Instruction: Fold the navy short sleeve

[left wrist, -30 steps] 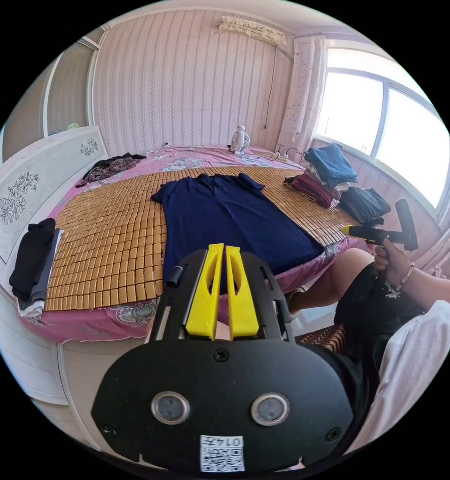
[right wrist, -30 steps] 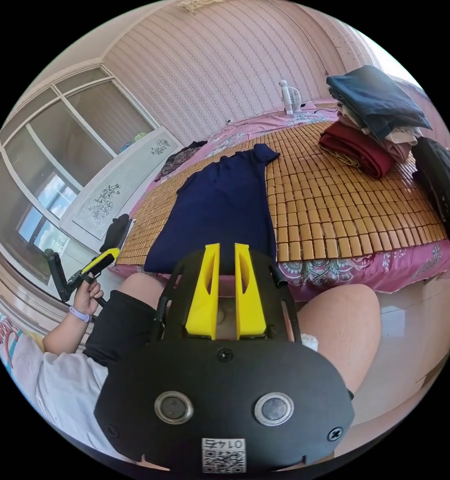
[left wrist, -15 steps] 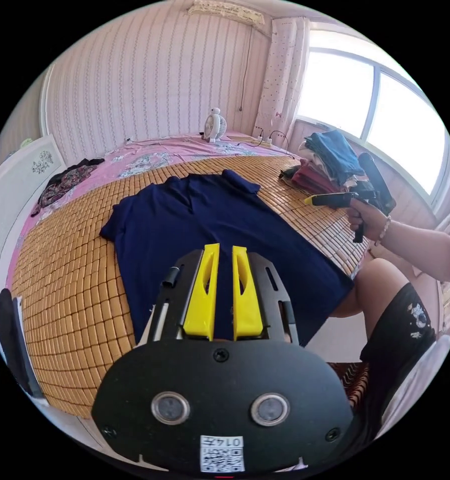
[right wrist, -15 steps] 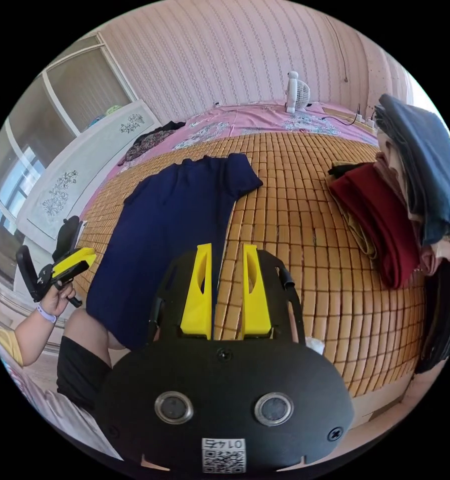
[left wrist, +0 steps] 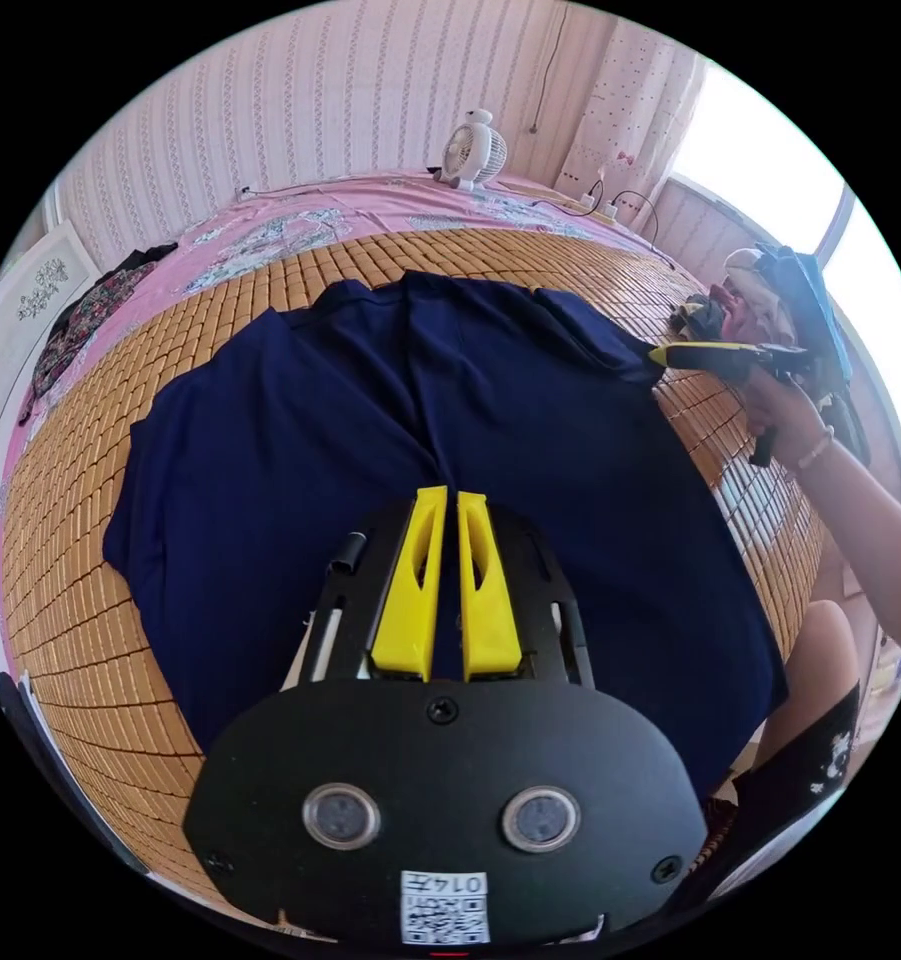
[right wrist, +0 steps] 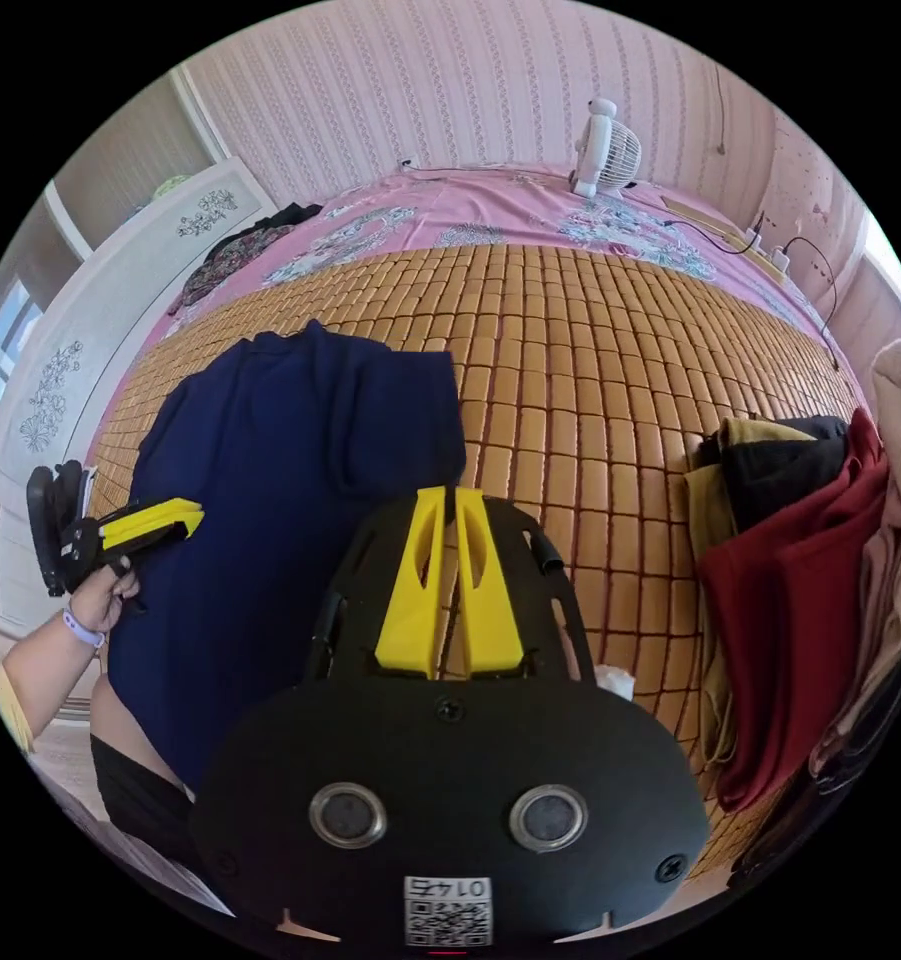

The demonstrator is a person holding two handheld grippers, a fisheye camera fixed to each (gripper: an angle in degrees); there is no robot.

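Note:
The navy short sleeve shirt [left wrist: 530, 440] lies spread flat, collar toward the far side, on the bamboo mat [left wrist: 80, 560]. My left gripper [left wrist: 450, 493] hovers over the shirt's middle with its yellow jaws shut and nothing between them. The right gripper [left wrist: 656, 352], held in a hand, has its tip at the edge of one sleeve. In the right gripper view, my right gripper [right wrist: 452, 491] is shut right at the corner of that sleeve of the shirt [right wrist: 270, 470]; I cannot tell if cloth is pinched. The left gripper [right wrist: 192, 516] hangs over the shirt's other side.
A pile of folded clothes [right wrist: 800, 560] with a dark red piece sits on the mat [right wrist: 590, 380] to the right. A small white fan [right wrist: 605, 140] stands at the far edge. A dark patterned garment [right wrist: 240, 250] lies near the headboard. The person's leg [right wrist: 120, 720] is at the near bed edge.
Both hands have moved forward from the bed's edge to over the shirt, so it looks much larger. The right gripper's jaws, apart half a second ago, have closed.

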